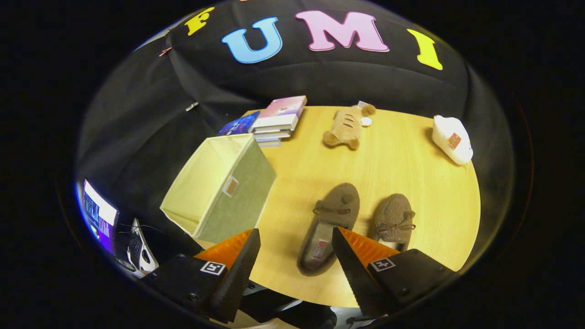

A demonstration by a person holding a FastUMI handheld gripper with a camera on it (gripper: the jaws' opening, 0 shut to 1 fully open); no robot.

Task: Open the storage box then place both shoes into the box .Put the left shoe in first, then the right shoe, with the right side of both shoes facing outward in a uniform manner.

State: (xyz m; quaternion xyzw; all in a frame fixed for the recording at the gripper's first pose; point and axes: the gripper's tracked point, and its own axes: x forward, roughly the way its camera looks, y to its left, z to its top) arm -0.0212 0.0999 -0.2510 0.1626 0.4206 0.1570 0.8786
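Fingers (296,253) spread wide, gripping nothing, above the round wooden surface (402,173). Between them lies one brown fuzzy slipper (327,228); the second brown slipper (394,218) just beside. Open green fabric storage box (219,187) ahead, tilted.

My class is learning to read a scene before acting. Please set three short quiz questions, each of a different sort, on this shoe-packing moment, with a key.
1. True or false: both shoes already lie inside the storage box.
2. Multiple choice: the claw is
A. shut on a shoe
B. open, holding nothing
C. shut on the box's rim
3. Fill in: the shoe nearer the box lies partly between the claw's ____.

Key:
1. False. Both the nearer shoe and the other shoe lie on the table, beside the open box.
2. B.
3. Fingers.
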